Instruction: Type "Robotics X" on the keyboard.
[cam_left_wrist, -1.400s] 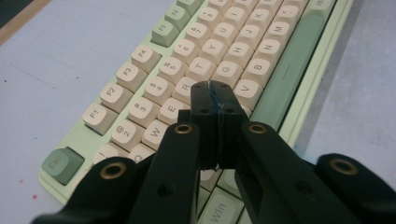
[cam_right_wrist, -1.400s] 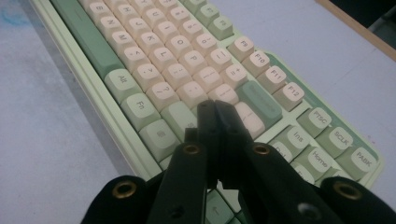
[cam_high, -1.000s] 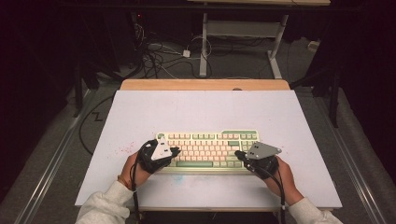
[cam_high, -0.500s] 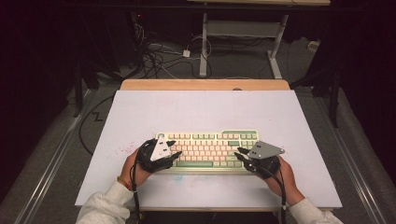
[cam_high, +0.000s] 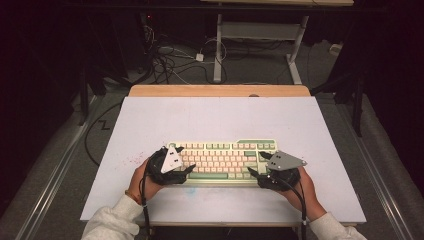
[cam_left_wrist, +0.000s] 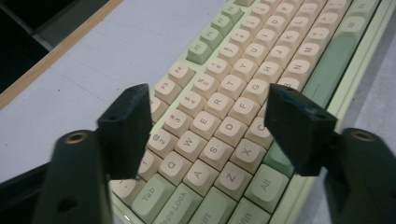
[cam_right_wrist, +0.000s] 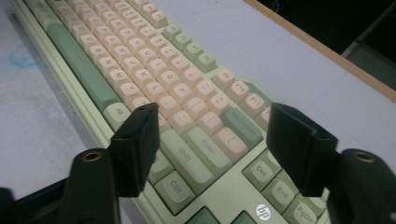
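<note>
A pale green keyboard (cam_high: 222, 159) with cream keys lies on the white table (cam_high: 220, 120), near the front edge. My left gripper (cam_high: 185, 160) hovers over its left end. In the left gripper view this gripper (cam_left_wrist: 210, 93) stands open above the letter keys (cam_left_wrist: 219, 123). My right gripper (cam_high: 256, 163) is at the keyboard's right end. In the right gripper view it (cam_right_wrist: 214, 111) stands open over the Shift and Enter keys (cam_right_wrist: 205, 144). Both pairs of jaws have just been opening, and the pads press on nothing.
A wooden strip (cam_high: 220, 90) runs along the table's far edge. Beyond it, cables (cam_high: 175, 55) lie on the floor beside a desk frame (cam_high: 260, 35). Faint pink marks (cam_high: 132, 161) stain the table to the left of the keyboard.
The jaws of both grippers have spread apart at the keyboard's two ends. Both hands and the keyboard have kept their places.
</note>
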